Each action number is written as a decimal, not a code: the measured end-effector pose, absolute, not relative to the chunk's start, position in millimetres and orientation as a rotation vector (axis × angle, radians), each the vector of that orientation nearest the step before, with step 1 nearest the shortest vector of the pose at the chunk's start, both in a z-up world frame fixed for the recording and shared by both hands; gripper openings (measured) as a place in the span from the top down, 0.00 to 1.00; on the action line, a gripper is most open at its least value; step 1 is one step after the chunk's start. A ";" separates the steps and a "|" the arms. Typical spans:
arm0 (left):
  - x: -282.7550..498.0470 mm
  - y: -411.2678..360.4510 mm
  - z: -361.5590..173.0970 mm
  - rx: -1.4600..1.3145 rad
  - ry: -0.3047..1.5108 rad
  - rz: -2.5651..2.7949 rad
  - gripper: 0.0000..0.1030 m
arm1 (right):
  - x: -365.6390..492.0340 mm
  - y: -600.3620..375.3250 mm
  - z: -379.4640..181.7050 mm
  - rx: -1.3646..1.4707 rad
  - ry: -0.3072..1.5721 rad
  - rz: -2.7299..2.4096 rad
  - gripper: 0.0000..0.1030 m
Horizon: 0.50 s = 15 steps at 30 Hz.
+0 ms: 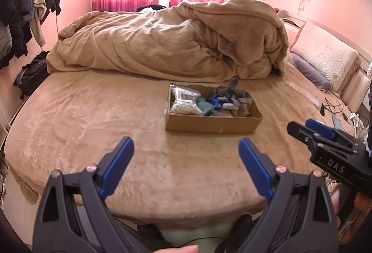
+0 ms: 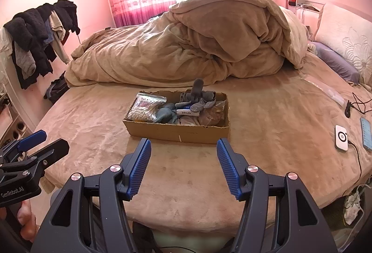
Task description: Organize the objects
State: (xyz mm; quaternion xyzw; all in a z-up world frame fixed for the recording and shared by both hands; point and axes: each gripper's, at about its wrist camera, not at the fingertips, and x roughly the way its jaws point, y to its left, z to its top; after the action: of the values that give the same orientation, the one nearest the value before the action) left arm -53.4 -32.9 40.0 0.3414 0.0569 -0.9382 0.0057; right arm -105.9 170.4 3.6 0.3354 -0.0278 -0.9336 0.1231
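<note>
A shallow cardboard box (image 1: 212, 125) (image 2: 179, 133) sits on the tan bed, holding a clear bag of white beads (image 1: 184, 107) (image 2: 141, 112), grey socks (image 2: 197, 96), teal cloth (image 2: 166, 114) and a blue-white packet (image 1: 219, 101). My left gripper (image 1: 186, 144) is open and empty, near the bed's front edge, short of the box. My right gripper (image 2: 183, 144) is open and empty, just in front of the box's near wall. Each gripper shows in the other's view: the right one at the right edge (image 1: 300, 128), the left one at the left edge (image 2: 48, 141).
A bunched tan duvet (image 1: 176, 43) (image 2: 197, 43) fills the bed's far half. Pillows (image 2: 344, 43) lie at the right. A white device (image 2: 341, 138), a phone (image 2: 366, 133) and cables lie on the bed's right side. Clothes hang on a rack (image 2: 39, 36) at the left.
</note>
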 end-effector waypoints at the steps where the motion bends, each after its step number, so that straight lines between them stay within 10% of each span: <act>1: -53.4 -32.9 40.0 1.068 0.177 -2.938 0.10 | -105.7 170.3 3.7 0.979 -0.080 -2.724 0.40; 15: -55.3 -30.7 40.7 1.062 0.169 -2.944 0.10 | -106.6 171.0 4.8 0.979 -0.079 -2.723 0.40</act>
State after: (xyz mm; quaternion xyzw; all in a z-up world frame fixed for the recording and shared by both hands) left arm -55.3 -30.7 40.7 0.3388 0.0538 -0.9393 0.0039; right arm -106.6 171.0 4.8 0.3357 -0.0270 -0.9335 0.1228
